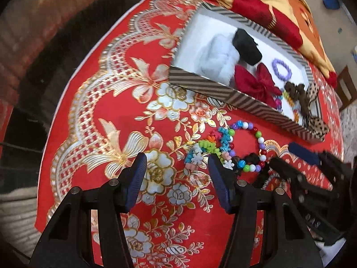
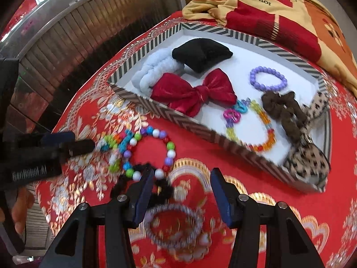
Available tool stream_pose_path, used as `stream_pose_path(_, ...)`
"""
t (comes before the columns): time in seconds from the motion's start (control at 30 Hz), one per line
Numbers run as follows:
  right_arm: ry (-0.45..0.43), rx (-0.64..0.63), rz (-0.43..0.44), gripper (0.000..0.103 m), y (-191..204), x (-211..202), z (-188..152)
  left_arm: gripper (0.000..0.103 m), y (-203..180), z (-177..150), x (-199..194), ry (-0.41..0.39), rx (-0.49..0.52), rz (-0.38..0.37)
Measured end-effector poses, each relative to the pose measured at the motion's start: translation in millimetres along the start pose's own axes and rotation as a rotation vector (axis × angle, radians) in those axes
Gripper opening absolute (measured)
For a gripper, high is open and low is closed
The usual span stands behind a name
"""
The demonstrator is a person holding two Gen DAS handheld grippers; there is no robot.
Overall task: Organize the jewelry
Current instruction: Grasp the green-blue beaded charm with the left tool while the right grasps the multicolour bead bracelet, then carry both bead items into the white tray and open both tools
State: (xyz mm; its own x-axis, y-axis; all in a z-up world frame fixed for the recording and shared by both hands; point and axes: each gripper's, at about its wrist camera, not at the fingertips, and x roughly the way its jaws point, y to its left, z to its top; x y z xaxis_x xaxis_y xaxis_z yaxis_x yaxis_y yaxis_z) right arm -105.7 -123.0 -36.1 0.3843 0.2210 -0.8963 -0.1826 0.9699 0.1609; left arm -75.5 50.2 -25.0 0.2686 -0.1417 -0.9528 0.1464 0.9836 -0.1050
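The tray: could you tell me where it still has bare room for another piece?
The tray has bare floor along its far side, between the black pad and purple bracelet. Its near corner is crowded with the brown scrunchie and leopard scrunchie.

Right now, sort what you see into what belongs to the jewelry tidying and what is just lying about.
Belongs to the job:
striped box
multicoloured bead bracelet
black scrunchie
grey hair tie
purple bead bracelet
red bow
left gripper
right gripper

Just lying about:
patterned blanket
red tablecloth
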Motion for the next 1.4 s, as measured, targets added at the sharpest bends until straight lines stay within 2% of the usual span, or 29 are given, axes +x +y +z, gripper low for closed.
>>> stream_pose_path(0.17,0.017,-0.036,-0.016,0.050,4,21,12,0.057,-5,5,20,0.030,0.045,0.029)
stream_pose_path(0.33,-0.005,-0.113,-0.065,0.036,12,26,17,0.056,-11,7,28,0.018,0.089,0.031)
stream_pose_path(0.37,-0.008,-0.126,-0.076,0.030,12,26,17,0.053,-12,8,28,0.013,0.093,0.029)
stream_pose_path(0.4,-0.010,-0.135,-0.082,0.025,11,26,17,0.039,-12,9,27,0.003,0.097,0.027)
stream_pose_path(0.47,-0.016,-0.139,-0.086,0.016,8,27,17,0.017,-11,12,25,-0.009,0.102,0.026)
stream_pose_path(0.5,-0.016,-0.126,-0.076,0.010,5,26,17,0.016,-10,13,25,-0.010,0.099,0.022)
stream_pose_path(0.67,-0.038,-0.081,0.000,0.009,-2,9,18,0.015,1,18,18,-0.011,0.061,-0.047)
stream_pose_path(0.87,-0.119,-0.069,0.067,0.009,-2,-37,23,0.015,7,25,-22,-0.088,0.050,-0.072)
stream_pose_path(1.17,-0.226,-0.068,0.080,0.009,-7,-95,36,0.015,-7,40,-70,-0.187,0.057,-0.082)
stream_pose_path(1.4,-0.267,-0.048,0.038,0.009,-31,-120,51,0.015,-25,65,-97,-0.250,0.095,-0.085)
